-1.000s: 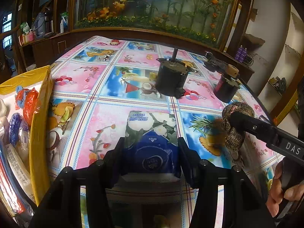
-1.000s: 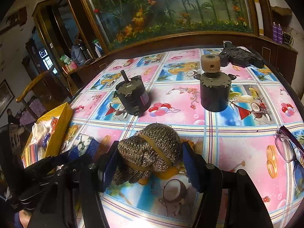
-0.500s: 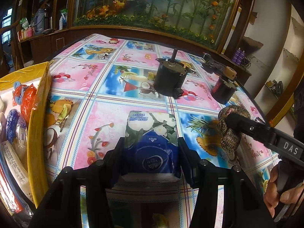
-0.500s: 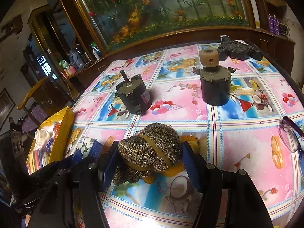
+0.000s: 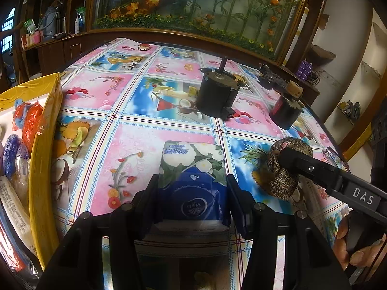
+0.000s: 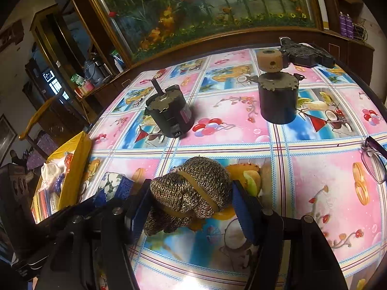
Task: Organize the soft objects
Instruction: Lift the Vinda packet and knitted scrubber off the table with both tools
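Blue tissue pack [image 5: 193, 181] lengthwise along left claw [image 5: 192, 194]

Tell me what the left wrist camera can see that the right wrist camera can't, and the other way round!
Only the left wrist view shows the person's hand on the right claw's handle, and the "OPEN" label on the tissue pack gripped in the left claw. Only the right wrist view shows the rubber band around the knitted bundle inside the right claw, plus a wooden chair. Both show the tissue pack, the bundle, two dark motors, the yellow box and eyeglasses.
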{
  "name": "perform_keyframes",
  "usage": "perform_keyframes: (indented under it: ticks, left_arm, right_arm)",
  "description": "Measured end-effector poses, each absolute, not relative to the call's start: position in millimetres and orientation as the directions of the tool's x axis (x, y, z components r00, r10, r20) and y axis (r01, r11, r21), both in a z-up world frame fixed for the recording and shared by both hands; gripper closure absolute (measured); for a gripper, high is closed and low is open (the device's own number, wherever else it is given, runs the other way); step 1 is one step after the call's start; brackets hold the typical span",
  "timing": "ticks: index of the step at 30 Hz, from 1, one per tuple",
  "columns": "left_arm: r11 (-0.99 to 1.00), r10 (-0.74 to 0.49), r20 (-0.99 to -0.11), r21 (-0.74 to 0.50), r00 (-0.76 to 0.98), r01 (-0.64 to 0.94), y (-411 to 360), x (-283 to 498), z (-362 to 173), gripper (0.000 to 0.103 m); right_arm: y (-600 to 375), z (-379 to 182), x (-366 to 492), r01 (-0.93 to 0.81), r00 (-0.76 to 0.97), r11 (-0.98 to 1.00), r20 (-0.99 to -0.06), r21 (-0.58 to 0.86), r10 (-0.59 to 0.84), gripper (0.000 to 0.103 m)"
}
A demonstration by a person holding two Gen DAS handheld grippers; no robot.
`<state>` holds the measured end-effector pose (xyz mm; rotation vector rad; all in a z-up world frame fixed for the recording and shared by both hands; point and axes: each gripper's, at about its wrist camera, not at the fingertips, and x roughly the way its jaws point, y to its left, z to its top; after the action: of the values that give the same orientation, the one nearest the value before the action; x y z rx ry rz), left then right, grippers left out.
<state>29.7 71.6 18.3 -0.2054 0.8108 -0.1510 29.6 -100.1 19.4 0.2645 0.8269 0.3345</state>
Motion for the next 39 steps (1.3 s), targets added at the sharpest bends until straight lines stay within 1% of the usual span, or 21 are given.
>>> perform_keyframes:
  ticks: [6,16,26,31,35,39]
  left_arm:
    - [0.966,-0.227,-0.688,-0.25,0.689,0.068,70.8,27.5,20.9,0.051]
    - [0.964,-0.248,-0.677,-0.245,0.693,0.106,63.7,22.8,23.7,0.051]
    - [0.962,-0.254,-0.65,-0.248,0.716,0.116,62.2,16.5,30.6,0.051]
    - [0.96,-0.258,-0.641,-0.254,0.723,0.118,61.6,13.1,31.9,0.051]
    - [0.959,-0.26,-0.63,-0.254,0.732,0.122,61.2,11.2,35.5,0.051]
    - [0.955,-0.272,-0.622,-0.269,0.734,0.126,62.8,5.9,40.0,0.051]
  right_arm:
    - [-100.6,27.7,23.4,-0.195,0.668,0.924,-0.645,0.328,0.37,0.034]
    - [-109.1,26.7,27.1,-0.155,0.702,0.942,-0.637,0.299,0.318,0.034]
    - [-104.7,29.7,23.3,-0.189,0.704,0.935,-0.623,0.3,0.341,0.034]
    - [-102.4,39.6,14.3,-0.225,0.714,0.923,-0.592,0.312,0.374,0.034]
    - [-98.7,46.4,8.3,-0.24,0.742,0.929,-0.564,0.283,0.363,0.034]
    - [-97.8,45.8,7.7,-0.238,0.753,0.934,-0.557,0.267,0.351,0.034]
